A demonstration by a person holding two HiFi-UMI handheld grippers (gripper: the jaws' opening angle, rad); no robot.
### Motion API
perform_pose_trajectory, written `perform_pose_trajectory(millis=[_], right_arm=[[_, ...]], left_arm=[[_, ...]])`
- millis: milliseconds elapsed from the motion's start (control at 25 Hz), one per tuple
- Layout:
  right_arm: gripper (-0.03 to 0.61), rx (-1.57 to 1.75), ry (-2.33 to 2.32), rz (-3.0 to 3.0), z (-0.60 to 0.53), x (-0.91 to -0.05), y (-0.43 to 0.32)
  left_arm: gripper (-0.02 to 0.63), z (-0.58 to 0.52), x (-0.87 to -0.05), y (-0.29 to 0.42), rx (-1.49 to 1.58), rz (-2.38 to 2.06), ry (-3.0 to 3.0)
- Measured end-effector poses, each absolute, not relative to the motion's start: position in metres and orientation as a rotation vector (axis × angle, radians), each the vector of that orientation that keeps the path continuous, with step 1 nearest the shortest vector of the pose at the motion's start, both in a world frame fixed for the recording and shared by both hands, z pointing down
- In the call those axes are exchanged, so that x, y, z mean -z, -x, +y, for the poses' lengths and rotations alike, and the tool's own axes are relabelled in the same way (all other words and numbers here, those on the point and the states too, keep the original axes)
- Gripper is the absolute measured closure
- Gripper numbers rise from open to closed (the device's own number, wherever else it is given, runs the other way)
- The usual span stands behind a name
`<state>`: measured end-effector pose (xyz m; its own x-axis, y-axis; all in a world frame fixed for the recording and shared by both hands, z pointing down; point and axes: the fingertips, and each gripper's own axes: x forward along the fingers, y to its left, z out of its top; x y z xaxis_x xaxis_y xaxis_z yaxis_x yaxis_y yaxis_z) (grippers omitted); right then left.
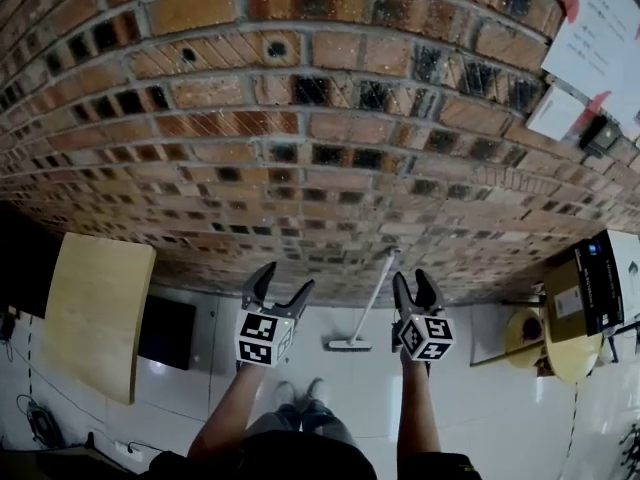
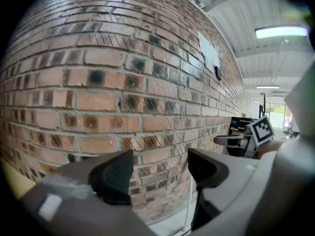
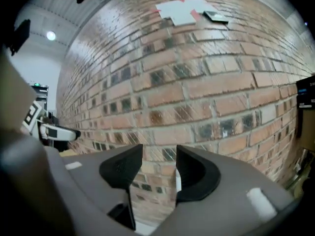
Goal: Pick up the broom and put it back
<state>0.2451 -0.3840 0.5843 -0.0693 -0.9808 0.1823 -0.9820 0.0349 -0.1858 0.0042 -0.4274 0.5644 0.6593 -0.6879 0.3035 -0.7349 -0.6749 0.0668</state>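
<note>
Item 1, right gripper (image 1: 412, 280): jaws parted to a narrow gap, nothing between the pads; in the right gripper view (image 3: 160, 168) only brick wall (image 3: 197, 82) and a white sliver of handle show beyond the gap. Item 2, left gripper (image 1: 288, 278): jaws spread in a wider V, empty; the left gripper view (image 2: 160, 173) shows bare wall between them. Item 3, broom (image 1: 372, 298): leaning against the brick wall, head on the white floor (image 1: 330, 378), handle top resting on the bricks just beside the right gripper; held by neither tool. Condition, judged: the broom stands on its own lean alone. Risks: the floor looks glossy, so the head may slide out and drop the handle; the right gripper sits close to the handle top, so a sideways drift could nudge it along the wall and topple it; if a fresh grasp is needed, the narrow right gap may clip the handle rather than straddle it. Adjacent: wooden board (image 1: 95, 308) at left, round table (image 1: 572, 353) at right, both well apart from the broom.
</note>
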Motion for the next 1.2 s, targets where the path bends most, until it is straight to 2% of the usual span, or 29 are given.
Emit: perform_pose_trajectory(millis=[240,440,600,840,1200], right_arm=[[0.329,-0.159,-2.181,-2.403,-0.356,-0.473,-0.194],[0.277,-0.019,-2.143,-2.455,-0.335,-0.424,-0.130],[0.250,0.046,-2.084,-2.479,-0.319,-0.413,-0.085],[0.249,0.127,-2.042,-2.447,-0.303,-0.402,-0.059],[0.249,0.107,-2.122,-2.289,-0.250,-0.426,-0.063]], left_arm=[[0.264,-0.413,-0.486,0.046,-0.215,-1.318,-2.748],[0.264,-0.388,-0.442,0.087,-0.128,-1.418,-2.781],[0.264,-0.370,-0.433,0.114,-0.123,-1.489,-2.782],[0.264,-0.350,-0.426,0.120,-0.070,-1.452,-2.798],[0.263,-0.313,-0.463,0.103,-0.061,-1.304,-2.783]])
